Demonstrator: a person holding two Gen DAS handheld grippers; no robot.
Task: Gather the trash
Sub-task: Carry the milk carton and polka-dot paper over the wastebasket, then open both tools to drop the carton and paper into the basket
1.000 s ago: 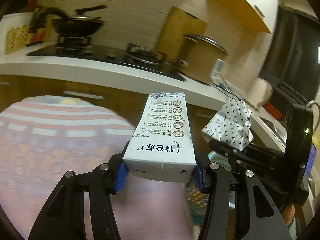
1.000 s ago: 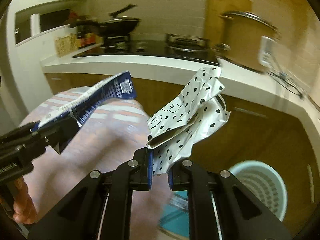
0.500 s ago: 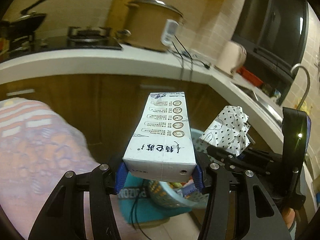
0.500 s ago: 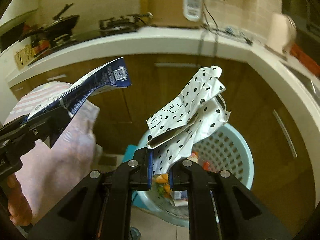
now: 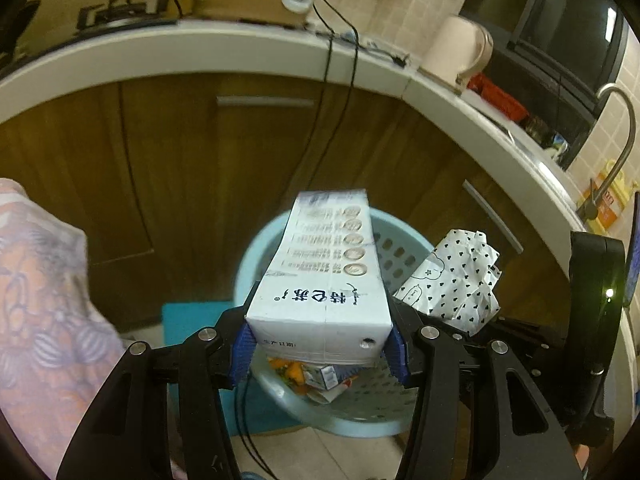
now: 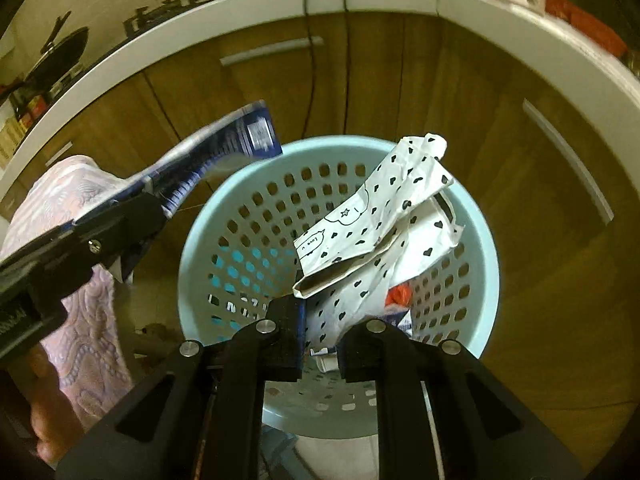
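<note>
The left gripper (image 5: 320,350) is clamped on a milk carton (image 5: 326,276), its blue pads pressing the two side walls near the carton's base so the long body juts forward, tipped out over the pale blue perforated waste basket (image 5: 256,256) that sits on the floor at about 6 o'clock in the left wrist view. In the right wrist view the same carton (image 6: 224,152) appears at 10 o'clock, its far end reaching just past the basket's rim (image 6: 192,232). The right gripper (image 6: 320,340) is closed on a crumpled white paper bag with black hearts (image 6: 384,232), pinching it low at one creased corner so most of the paper stands up ahead of the fingers, directly above the basket's opening. Holding each piece by its near end seems meant to let it fall clear of the jaws once they part. Some rubbish already lies in the basket bottom (image 5: 320,376), orange scraps and a small packet. Behind the basket, at 12 o'clock, stand brown cabinet doors (image 6: 360,80) under a white counter edge (image 6: 240,12). Judging by this, both items are poised for release, the bag better centred than the carton.
</note>
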